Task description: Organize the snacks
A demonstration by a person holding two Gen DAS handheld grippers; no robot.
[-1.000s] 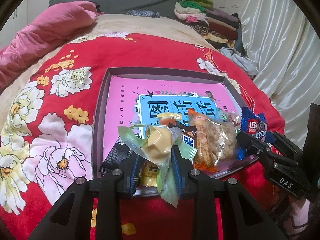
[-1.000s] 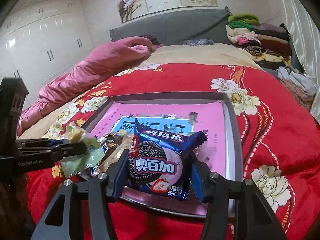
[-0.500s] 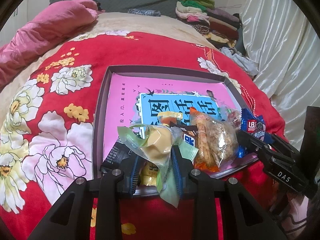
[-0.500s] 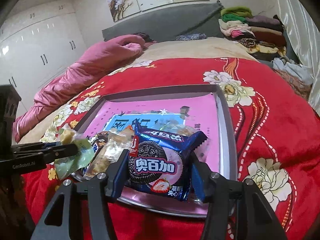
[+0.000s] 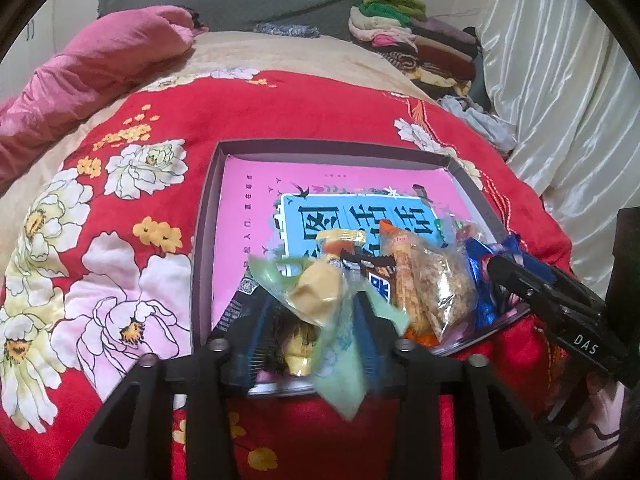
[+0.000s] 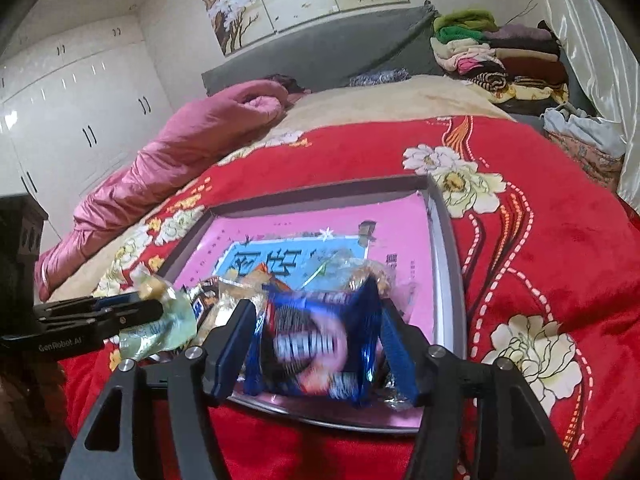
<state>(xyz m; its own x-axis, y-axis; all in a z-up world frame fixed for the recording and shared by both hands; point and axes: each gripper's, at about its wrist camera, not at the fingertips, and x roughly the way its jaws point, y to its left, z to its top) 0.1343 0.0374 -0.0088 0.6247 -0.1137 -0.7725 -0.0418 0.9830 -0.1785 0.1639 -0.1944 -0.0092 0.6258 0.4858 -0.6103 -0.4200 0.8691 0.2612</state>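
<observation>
Folded clothes (image 6: pixel 496 54) stacked beside the pink quilt (image 5: pixel 92 64)
</observation>
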